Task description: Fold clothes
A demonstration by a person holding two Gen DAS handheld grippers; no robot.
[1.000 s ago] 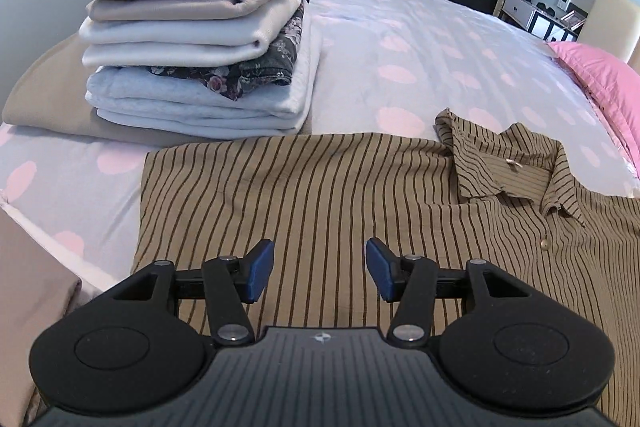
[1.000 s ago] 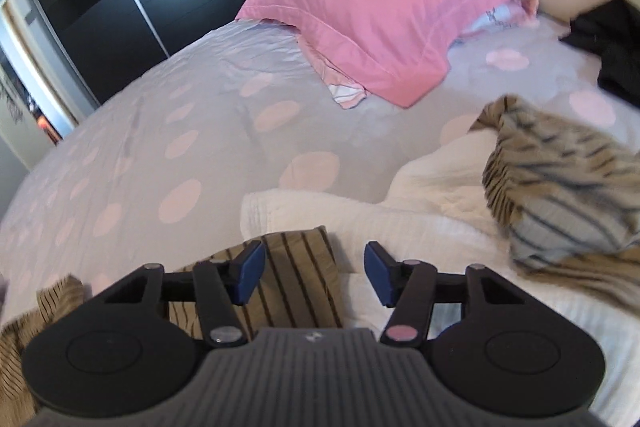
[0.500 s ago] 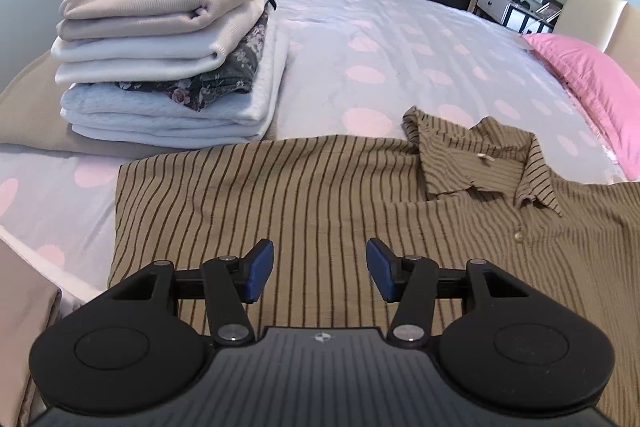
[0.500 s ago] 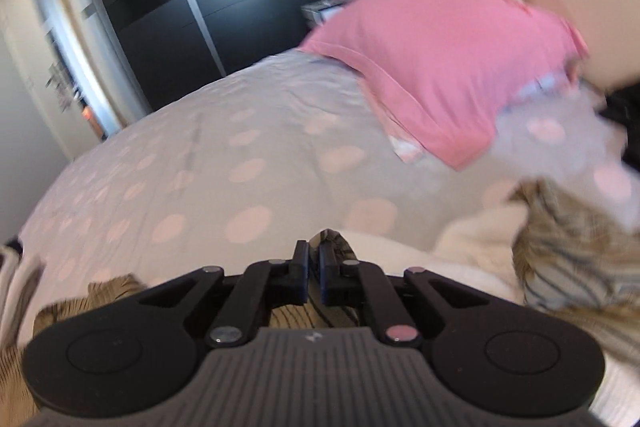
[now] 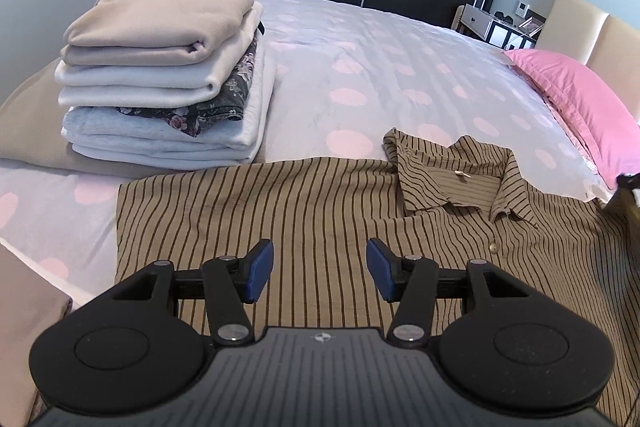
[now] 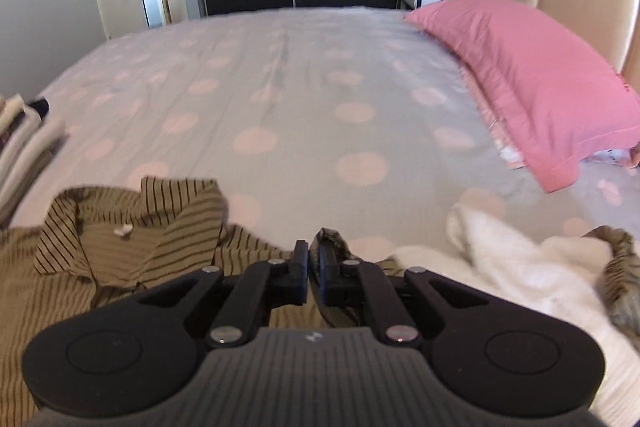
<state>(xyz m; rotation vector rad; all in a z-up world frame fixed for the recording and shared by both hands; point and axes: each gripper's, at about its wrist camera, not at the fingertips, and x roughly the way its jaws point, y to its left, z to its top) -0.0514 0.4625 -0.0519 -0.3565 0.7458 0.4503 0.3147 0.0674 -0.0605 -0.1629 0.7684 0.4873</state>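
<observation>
Jaws of the left gripper point(image 5: 320, 277) stand wide over the tan, dark-striped collared shirt point(image 5: 312, 211), spread flat on the spotted bed point(image 5: 360, 67) beside a stack of folded garments point(image 5: 160, 75).

Right view: right gripper point(image 6: 314, 277) jaws pinch a shirt edge; likely a fold-over step. Which edge is hidden.

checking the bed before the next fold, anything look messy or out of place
Mostly tidy. The folded stack has a dark floral garment poking out unevenly. A white towel lies crumpled beside the striped shirt, whose edge the right gripper pinches.
</observation>
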